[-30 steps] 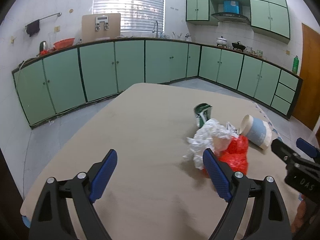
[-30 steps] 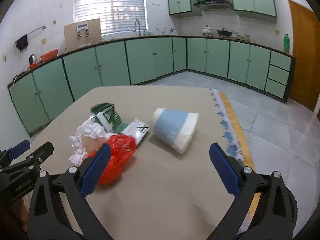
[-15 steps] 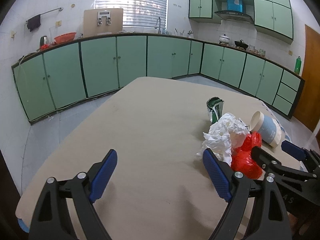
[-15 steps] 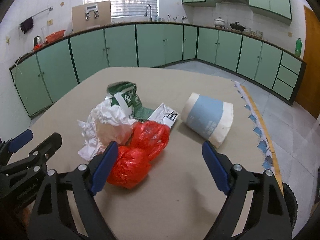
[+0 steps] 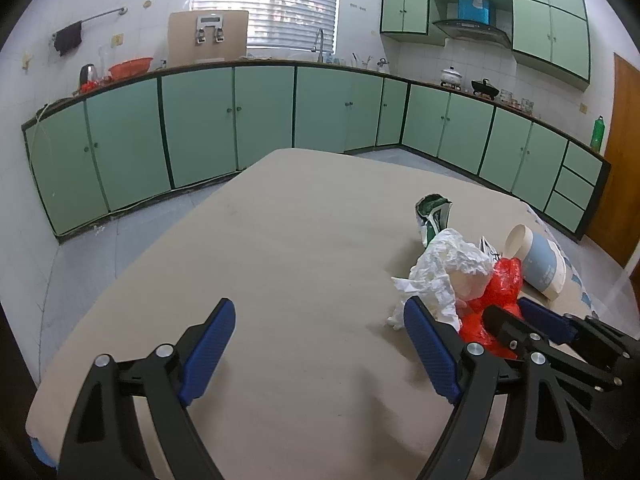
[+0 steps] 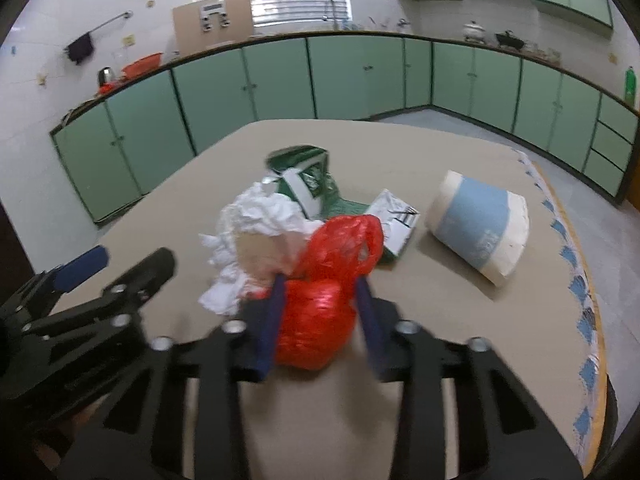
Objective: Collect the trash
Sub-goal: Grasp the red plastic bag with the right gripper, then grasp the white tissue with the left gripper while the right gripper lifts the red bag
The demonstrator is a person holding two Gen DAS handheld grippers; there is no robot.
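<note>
A pile of trash lies on the beige table [image 5: 288, 240]: a red plastic bag [image 6: 320, 304], crumpled white paper [image 6: 256, 220], a green and white packet [image 6: 308, 180], a small white wrapper [image 6: 394, 220] and a white and blue paper cup [image 6: 480, 224] on its side. My right gripper [image 6: 320, 300] has both blue fingers pressed against the red bag. My left gripper [image 5: 316, 332] is open and empty, left of the pile. In the left wrist view the red bag [image 5: 496, 292], the paper [image 5: 444, 268] and the cup [image 5: 536, 260] lie at the right.
Green kitchen cabinets [image 5: 240, 120] line the far walls. The table's right edge has a blue patterned trim [image 6: 576, 280]. A brown door [image 5: 624, 160] stands at the far right.
My right gripper has moved forward over the pile and its jaws have closed from wide open onto the red bag. My left gripper has stayed open and shifted only slightly.
</note>
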